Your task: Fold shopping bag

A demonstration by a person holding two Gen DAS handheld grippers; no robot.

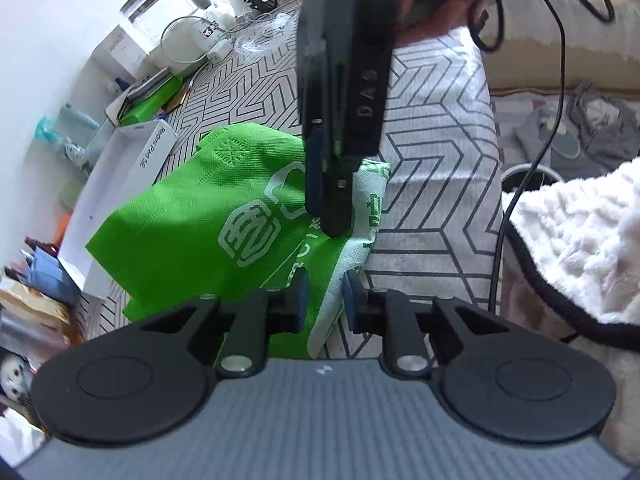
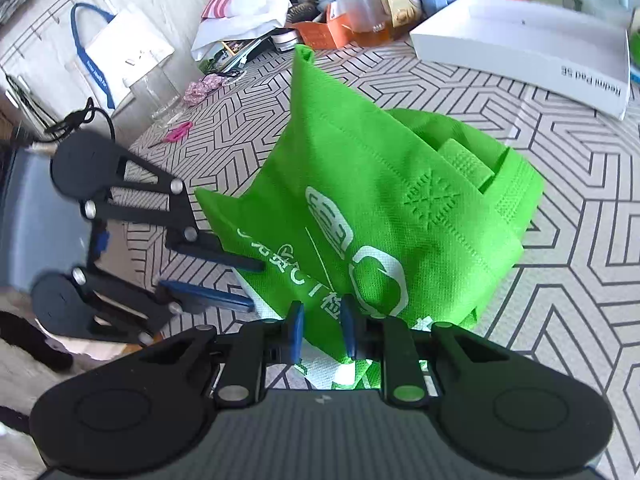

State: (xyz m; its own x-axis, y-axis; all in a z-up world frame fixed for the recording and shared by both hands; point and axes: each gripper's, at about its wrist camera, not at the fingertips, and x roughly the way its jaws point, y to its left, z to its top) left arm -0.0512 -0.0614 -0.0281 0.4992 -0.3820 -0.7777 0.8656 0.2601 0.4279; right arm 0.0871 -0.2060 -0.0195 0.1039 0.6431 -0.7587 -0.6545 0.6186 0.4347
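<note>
— Where's your bag?

— Your green shopping bag (image 2: 380,208) lies bunched on the patterned table (image 2: 560,240), beside the white box (image 2: 520,44).

— And your tools?

— Your right tool (image 2: 322,330) pinches the bag's near edge. Your left tool (image 1: 326,300) is narrowed, fabric between its pads (image 1: 301,300); I cannot tell if it grips.

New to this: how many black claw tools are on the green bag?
2. The right claw grips the green bag at the bottom of its own view; the left claw grips the bag's edge beside it.
</note>
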